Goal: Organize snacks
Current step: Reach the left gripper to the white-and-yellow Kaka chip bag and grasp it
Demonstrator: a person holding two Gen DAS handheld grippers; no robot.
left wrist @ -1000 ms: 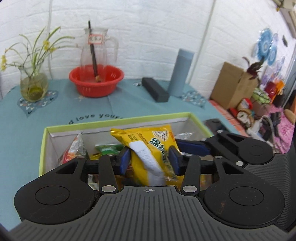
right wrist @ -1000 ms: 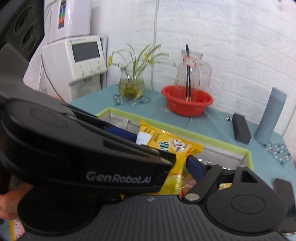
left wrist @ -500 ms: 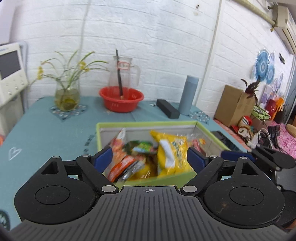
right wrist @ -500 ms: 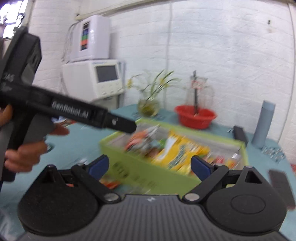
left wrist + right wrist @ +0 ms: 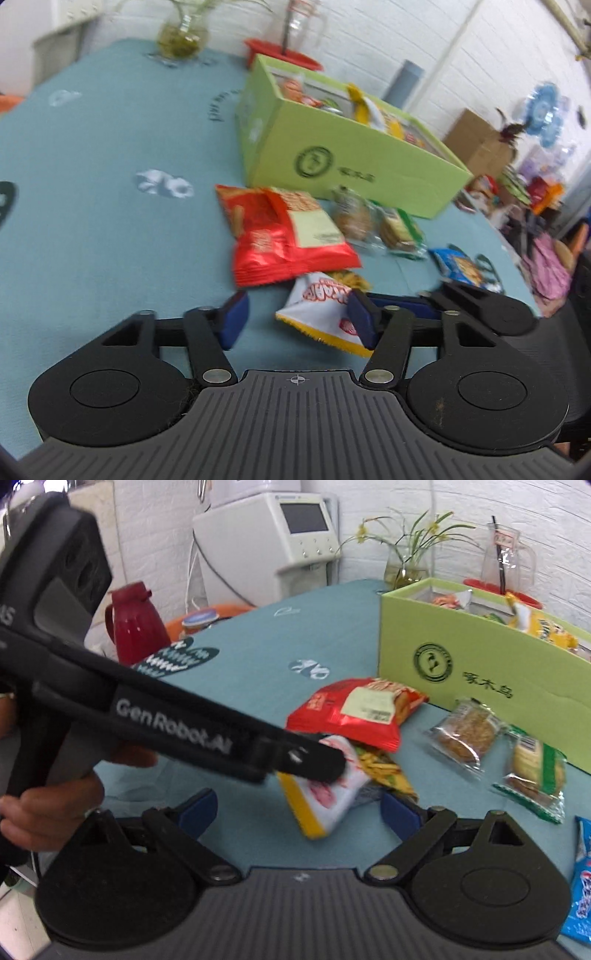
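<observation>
Left tool (image 5: 297,319) closing around white snack bag (image 5: 321,310) (tabletop).

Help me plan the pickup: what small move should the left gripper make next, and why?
Probably ease the left gripper forward and close on the white snack bag. Its jaws have just been closing, yet the pads still stand apart, with the bag only partly between them and loose on the table, outside the green box.

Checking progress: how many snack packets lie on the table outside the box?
5: red bag, white-and-yellow packet under it, two biscuit packs by the green box, blue packet rightmost. Others may be hidden.
</observation>
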